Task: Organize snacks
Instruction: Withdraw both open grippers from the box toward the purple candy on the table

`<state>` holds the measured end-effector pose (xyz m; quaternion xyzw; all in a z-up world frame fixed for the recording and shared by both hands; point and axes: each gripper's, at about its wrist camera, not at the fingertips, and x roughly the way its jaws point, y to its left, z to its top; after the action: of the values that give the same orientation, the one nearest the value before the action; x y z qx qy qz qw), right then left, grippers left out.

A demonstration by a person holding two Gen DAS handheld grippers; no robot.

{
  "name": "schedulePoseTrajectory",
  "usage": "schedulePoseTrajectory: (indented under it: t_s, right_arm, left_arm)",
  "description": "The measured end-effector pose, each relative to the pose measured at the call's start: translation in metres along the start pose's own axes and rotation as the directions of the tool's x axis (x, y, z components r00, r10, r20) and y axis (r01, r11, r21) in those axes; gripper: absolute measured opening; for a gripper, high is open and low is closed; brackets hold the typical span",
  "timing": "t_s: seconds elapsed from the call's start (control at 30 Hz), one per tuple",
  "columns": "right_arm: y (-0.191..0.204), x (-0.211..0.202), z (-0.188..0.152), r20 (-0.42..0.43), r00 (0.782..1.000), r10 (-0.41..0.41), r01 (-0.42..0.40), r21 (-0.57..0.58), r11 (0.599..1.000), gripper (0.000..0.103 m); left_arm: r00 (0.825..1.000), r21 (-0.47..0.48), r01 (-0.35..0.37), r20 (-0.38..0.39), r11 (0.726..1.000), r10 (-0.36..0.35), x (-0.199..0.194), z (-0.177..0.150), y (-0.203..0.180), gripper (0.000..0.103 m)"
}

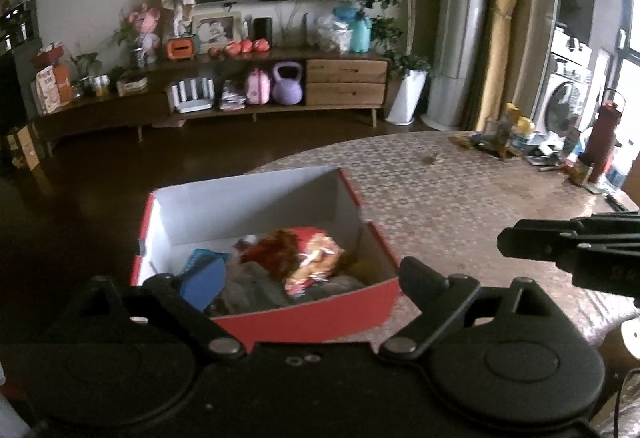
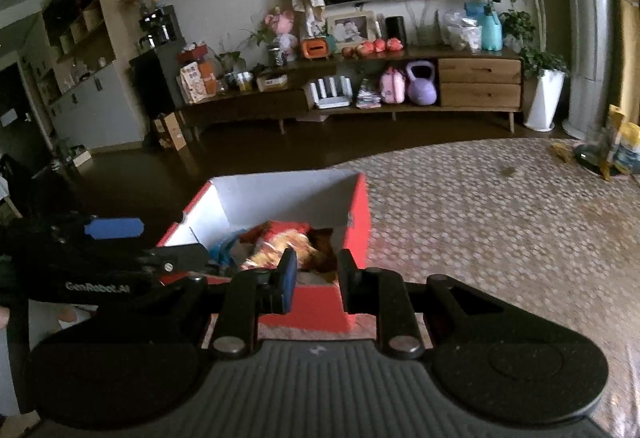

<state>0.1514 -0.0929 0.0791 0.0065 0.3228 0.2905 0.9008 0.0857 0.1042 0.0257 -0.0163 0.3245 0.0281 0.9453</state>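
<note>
Left wrist view: the left gripper [image 1: 294, 280] stands with its jaws spread wide and nothing between them. Straight ahead of it sits the red box [image 1: 312, 314], open at the top, white inside, near the edge of a table [image 1: 460, 197] covered in a patterned cloth. Inside the box lie several snack packets; a red and yellow bag [image 1: 310, 260] rests on top, with darker packets under it and something blue-green at the left. At the right edge of this view the right gripper [image 1: 516, 244] reaches in over the table, its fingers pressed close together. Far across the table stand a dark red bottle [image 1: 604, 141] and a cluster of small items.

Right wrist view: the right gripper [image 2: 314, 278] has its jaws nearly together, a narrow gap left, and they pinch nothing. The red box [image 2: 356, 222] lies just beyond the fingertips, the red and yellow bag [image 2: 280, 244] showing inside it. At the left the left gripper [image 2: 160, 244] hangs beside the box's near left corner, jaws apart. A low wooden sideboard [image 2: 480, 83] lines the far wall.
</note>
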Motion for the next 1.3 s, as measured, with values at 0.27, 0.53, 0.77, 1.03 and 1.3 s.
schedulePoseTrajectory:
  t_s: [0.27,0.53,0.77,1.03,1.3]
  right_arm:
    - [-0.046,-0.021,-0.024,0.019,0.995,-0.098,0.097,0.056,0.994,0.077]
    - [-0.094,-0.026,-0.037,-0.005,0.988,-0.155,0.155,0.097,0.983,0.081]
    - [-0.135,-0.021,-0.046,-0.024,0.983,-0.182,0.183,0.136,0.974,0.081]
    - [-0.179,0.003,-0.054,-0.067,0.982,-0.174,0.183,0.169,0.968,0.081]
    - [-0.216,0.036,-0.057,-0.126,0.976,-0.176,0.196,0.167,0.966,0.081]
  left_arm:
    - [0.998,0.023,0.060,-0.018,0.998,-0.059,0.008,-0.014,-0.037,0.099]
    - [0.995,-0.004,0.092,-0.039,0.996,-0.092,0.032,-0.031,-0.072,0.103]
    - [0.994,0.050,0.092,-0.070,0.995,-0.088,0.066,-0.042,-0.115,0.103]
    - [0.998,0.120,0.035,-0.059,0.992,-0.028,0.105,-0.057,-0.153,0.102]
    - [0.995,0.119,-0.050,-0.085,0.992,0.060,0.154,-0.069,-0.172,0.089]
